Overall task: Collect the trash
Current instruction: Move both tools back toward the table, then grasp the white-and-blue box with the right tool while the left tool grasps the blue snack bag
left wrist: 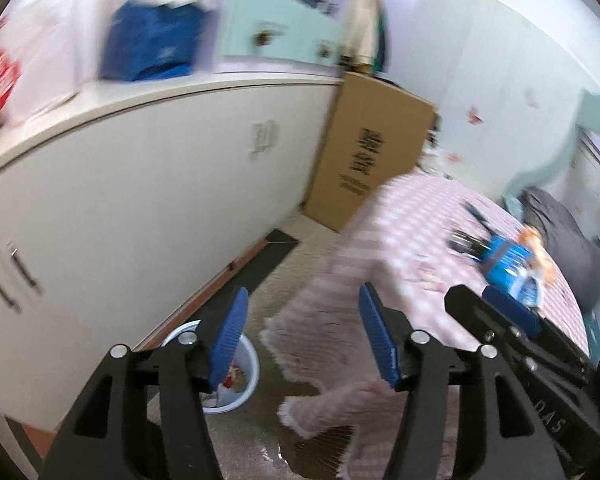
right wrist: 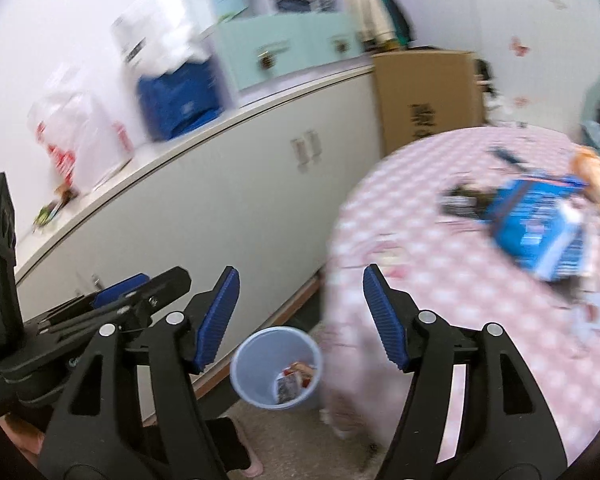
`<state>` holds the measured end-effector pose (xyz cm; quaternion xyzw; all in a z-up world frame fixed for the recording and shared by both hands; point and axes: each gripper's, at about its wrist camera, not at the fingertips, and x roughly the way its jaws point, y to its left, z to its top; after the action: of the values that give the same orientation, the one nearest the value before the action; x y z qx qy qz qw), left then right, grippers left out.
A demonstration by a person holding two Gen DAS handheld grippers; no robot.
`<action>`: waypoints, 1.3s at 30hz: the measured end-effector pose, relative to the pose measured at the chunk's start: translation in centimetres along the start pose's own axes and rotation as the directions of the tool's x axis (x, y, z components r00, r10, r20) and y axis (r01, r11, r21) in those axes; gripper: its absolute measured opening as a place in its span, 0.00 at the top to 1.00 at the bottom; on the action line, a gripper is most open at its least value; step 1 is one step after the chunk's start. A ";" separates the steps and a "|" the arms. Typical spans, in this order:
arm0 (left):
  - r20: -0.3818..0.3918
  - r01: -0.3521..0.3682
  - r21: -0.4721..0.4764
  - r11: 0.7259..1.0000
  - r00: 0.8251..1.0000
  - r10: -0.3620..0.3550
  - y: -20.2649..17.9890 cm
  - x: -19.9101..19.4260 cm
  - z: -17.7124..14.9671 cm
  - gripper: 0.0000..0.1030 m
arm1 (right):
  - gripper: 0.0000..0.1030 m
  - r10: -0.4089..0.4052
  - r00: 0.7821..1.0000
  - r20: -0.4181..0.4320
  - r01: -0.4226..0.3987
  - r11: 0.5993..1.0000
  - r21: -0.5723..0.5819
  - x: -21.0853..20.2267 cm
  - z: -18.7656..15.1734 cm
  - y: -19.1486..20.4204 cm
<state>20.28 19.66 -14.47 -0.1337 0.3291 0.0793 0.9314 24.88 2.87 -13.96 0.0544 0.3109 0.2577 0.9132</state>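
Note:
A pale blue trash bin [right wrist: 277,366] stands on the floor by the cabinet, with wrappers inside; it also shows in the left wrist view [left wrist: 236,376]. A blue carton [right wrist: 540,224] lies on the pink checked tablecloth [right wrist: 440,280], with an orange wrapper [right wrist: 596,184] and dark items beside it. The carton also shows in the left wrist view [left wrist: 508,260]. My left gripper [left wrist: 300,336] is open and empty above the floor beside the table. My right gripper [right wrist: 300,320] is open and empty above the bin and the table edge. Both views are blurred.
A long white cabinet [left wrist: 140,184] runs along the wall, with bags and a blue box [left wrist: 152,44] on top. A tall cardboard box [left wrist: 364,148] leans at its far end. A mint drawer unit [right wrist: 284,48] stands behind.

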 end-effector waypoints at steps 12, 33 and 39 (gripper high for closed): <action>-0.055 0.125 0.250 0.960 0.992 -0.115 -15.1 3.7 -1.1 0.34 | 0.30 -0.215 0.977 -0.005 0.207 0.933 0.293 -5.1 0.1 -16.8; -0.201 0.167 0.366 0.915 0.975 -0.097 -23.7 12.9 -0.2 0.69 | 0.28 -0.127 0.990 -0.062 0.142 0.900 0.411 -2.2 1.5 -24.5; -0.181 0.197 0.343 0.918 0.973 -0.141 -23.0 12.3 0.2 0.94 | 0.28 -0.091 0.992 -0.093 0.122 0.903 0.412 -0.2 2.0 -24.0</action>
<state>35.30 -1.44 -17.54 0.0047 0.3956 -0.0735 0.9155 36.43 -17.75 -18.46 0.2218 0.3935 0.1370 0.8816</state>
